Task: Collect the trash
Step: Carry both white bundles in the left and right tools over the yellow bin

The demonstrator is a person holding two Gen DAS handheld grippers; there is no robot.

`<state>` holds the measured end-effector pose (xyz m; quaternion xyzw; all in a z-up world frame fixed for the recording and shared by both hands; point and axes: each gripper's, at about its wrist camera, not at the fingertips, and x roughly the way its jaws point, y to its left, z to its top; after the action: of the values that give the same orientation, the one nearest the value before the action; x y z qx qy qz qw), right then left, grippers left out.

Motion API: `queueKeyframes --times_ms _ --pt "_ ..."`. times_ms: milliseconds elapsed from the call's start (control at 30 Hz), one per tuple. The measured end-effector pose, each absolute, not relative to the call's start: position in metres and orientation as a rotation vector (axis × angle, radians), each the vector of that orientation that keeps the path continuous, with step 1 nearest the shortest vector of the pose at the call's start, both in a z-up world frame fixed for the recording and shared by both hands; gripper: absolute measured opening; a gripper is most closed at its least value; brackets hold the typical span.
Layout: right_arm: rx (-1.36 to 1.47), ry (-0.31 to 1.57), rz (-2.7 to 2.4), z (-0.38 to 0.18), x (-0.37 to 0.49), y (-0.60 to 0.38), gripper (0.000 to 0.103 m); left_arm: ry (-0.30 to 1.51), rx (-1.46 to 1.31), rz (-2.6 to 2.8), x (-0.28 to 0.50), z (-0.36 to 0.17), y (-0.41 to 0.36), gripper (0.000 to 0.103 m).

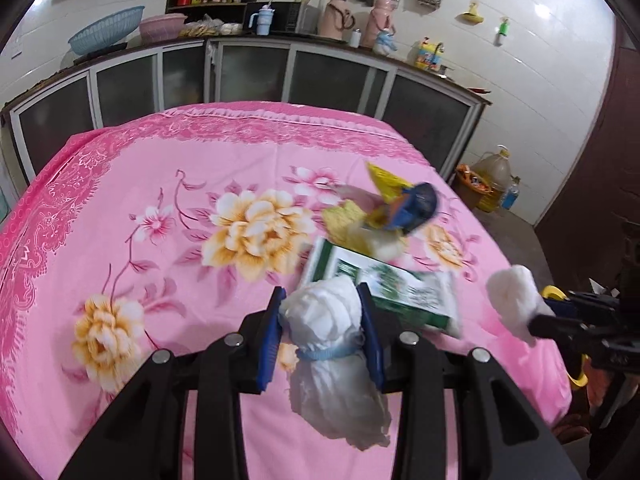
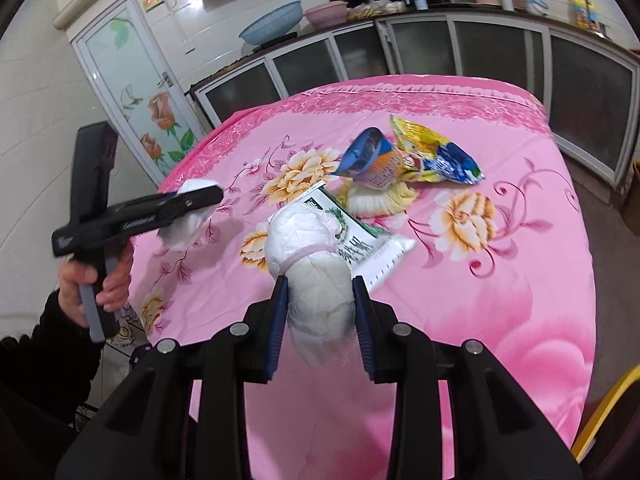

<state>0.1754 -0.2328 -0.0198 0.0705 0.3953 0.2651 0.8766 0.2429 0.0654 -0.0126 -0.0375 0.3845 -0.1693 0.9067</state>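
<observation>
My left gripper (image 1: 322,300) is shut on a white wad with a blue band (image 1: 326,322), held above the pink flowered tablecloth (image 1: 160,200). My right gripper (image 2: 318,286) is shut on a white wad with a pink band (image 2: 310,256). Each gripper shows in the other view: the right gripper (image 1: 532,320) at the right edge, the left gripper (image 2: 200,204) at the left with its wad (image 2: 184,228). On the table lie a green and white packet (image 1: 400,288), a yellow snack bag (image 2: 436,152), a blue cup (image 2: 372,160) and a yellowish cloth (image 2: 380,196).
Dark cabinets (image 1: 256,72) run behind the table with basins (image 1: 106,28), flasks and a microwave on top. An oil jug (image 1: 494,176) stands on the floor at the right. A glass door (image 2: 136,88) is at the left. Something yellow (image 2: 608,412) sits at the lower right.
</observation>
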Motion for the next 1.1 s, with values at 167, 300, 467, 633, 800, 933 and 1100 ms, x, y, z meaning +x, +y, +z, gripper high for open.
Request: queueKeyframes --times_ms 167,300,467,633,800,933,1100 --pt "0.199 0.809 0.529 -0.02 0.157 -0.251 0.031 0.76 -0.061 -0.418 0.214 0.003 0.038 0.034" --pt "0.224 0.799 0.51 -0.018 0.144 -0.266 0.031 0.738 -0.051 -0.453 0.198 0.015 0.015 0.034" --pt "0.248 0.776 0.47 -0.017 0.127 -0.29 0.031 0.708 -0.011 -0.513 0.177 0.028 -0.02 0.034" --pt "0.277 0.757 0.422 -0.017 0.114 -0.316 0.031 0.687 0.028 -0.566 0.164 0.038 -0.053 0.034" --pt "0.308 0.731 0.351 -0.017 0.096 -0.353 0.031 0.66 0.066 -0.628 0.151 0.048 -0.09 0.034" --pt "0.326 0.716 0.282 -0.018 0.083 -0.383 0.031 0.644 0.089 -0.688 0.143 0.054 -0.118 0.034" --pt "0.357 0.692 0.198 -0.019 0.063 -0.418 0.031 0.623 0.125 -0.758 0.134 0.061 -0.154 0.034"
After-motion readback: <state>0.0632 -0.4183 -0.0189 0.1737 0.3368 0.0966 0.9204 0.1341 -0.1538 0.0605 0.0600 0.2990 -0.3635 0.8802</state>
